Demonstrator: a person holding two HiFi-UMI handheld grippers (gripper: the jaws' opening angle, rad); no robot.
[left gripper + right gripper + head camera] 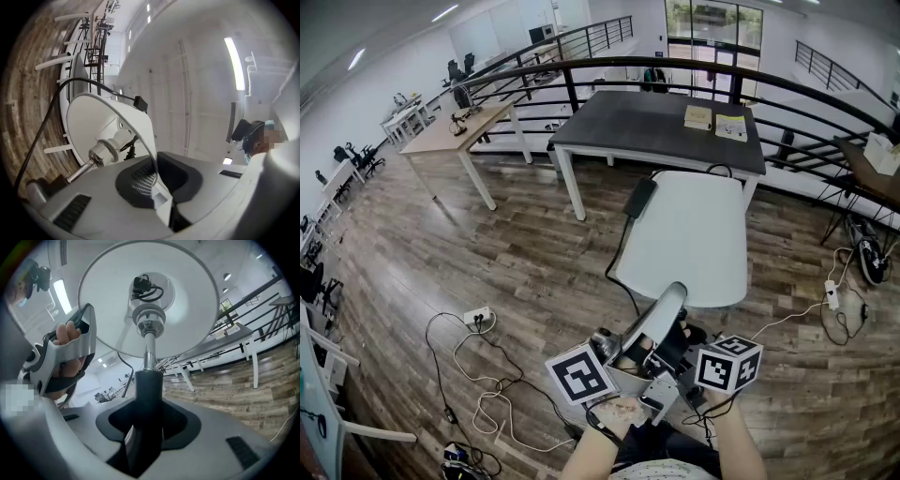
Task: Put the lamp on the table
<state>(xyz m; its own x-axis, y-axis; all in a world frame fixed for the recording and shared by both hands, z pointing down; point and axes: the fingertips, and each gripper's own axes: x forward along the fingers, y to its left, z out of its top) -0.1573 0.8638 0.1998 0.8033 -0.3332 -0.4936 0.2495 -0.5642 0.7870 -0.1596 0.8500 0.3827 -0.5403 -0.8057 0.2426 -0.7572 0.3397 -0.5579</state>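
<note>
A person stood on a wood floor [441, 244] carrying a white lamp [689, 234] in two hand-held grippers, close in front of the body. The right gripper [147, 423] was closed around the black sleeve [148, 390] at the lower part of the lamp's metal stem [149, 350], jaws fairly wide because the sleeve filled them. The left gripper [157, 187] was nearly closed, pinching the thin rim of the shade [93, 117] edge-on. The lamp lay tilted, not upright: its long axis ran away from the person, with the wide shade foremost and the stem end back at the grippers. The base could not be made out. A black cord [623, 248] trailed from the shade down to the floor. The dark table [637, 122] stood ahead, beyond the shade and apart from it, its near half bare. Setting the lamp down looked to need a carry forward, then a tip upright, the right gripper bearing the weight.
</note>
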